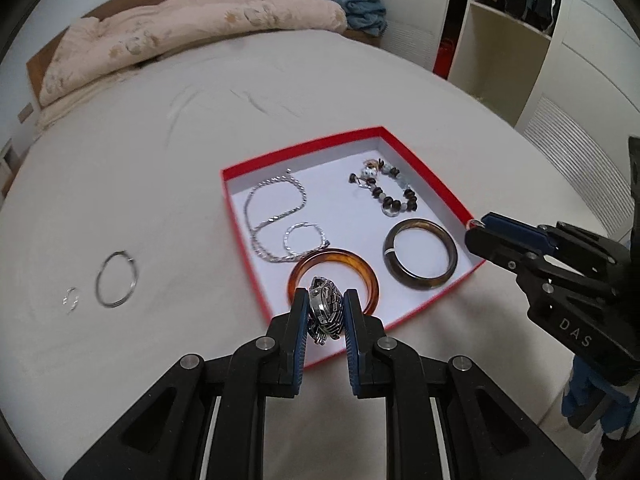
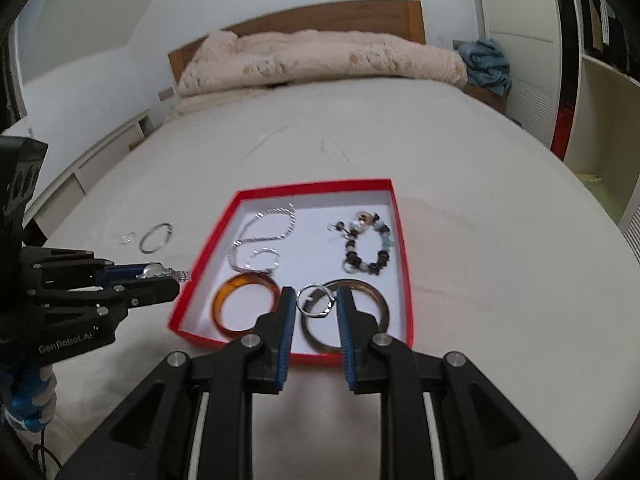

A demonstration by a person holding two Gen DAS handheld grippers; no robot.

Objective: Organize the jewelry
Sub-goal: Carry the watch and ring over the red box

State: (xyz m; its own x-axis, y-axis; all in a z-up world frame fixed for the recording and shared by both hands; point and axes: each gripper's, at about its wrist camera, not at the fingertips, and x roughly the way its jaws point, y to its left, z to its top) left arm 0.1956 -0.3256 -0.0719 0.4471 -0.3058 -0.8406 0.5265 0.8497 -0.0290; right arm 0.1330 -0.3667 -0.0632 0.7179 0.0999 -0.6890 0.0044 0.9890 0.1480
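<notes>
A red box (image 1: 430,176) (image 2: 402,240) with a white floor lies on the bed. It holds a silver chain (image 1: 276,208), an amber bangle (image 1: 362,270) (image 2: 240,284), a dark brown bangle (image 1: 420,280) (image 2: 380,300) and a beaded bracelet (image 1: 394,196) (image 2: 368,244). My left gripper (image 1: 326,308) is shut on a silver metal watch (image 1: 326,312) above the box's near edge; it also shows in the right wrist view (image 2: 160,272). My right gripper (image 2: 314,300) is shut on a silver ring (image 2: 314,300) over the box's near right part; it also shows in the left wrist view (image 1: 476,228).
A thin silver hoop (image 1: 116,278) (image 2: 156,238) and a small silver piece (image 1: 71,299) (image 2: 128,238) lie on the sheet left of the box. A rolled quilt (image 1: 192,36) lies at the headboard. A wardrobe (image 1: 540,40) stands to the right.
</notes>
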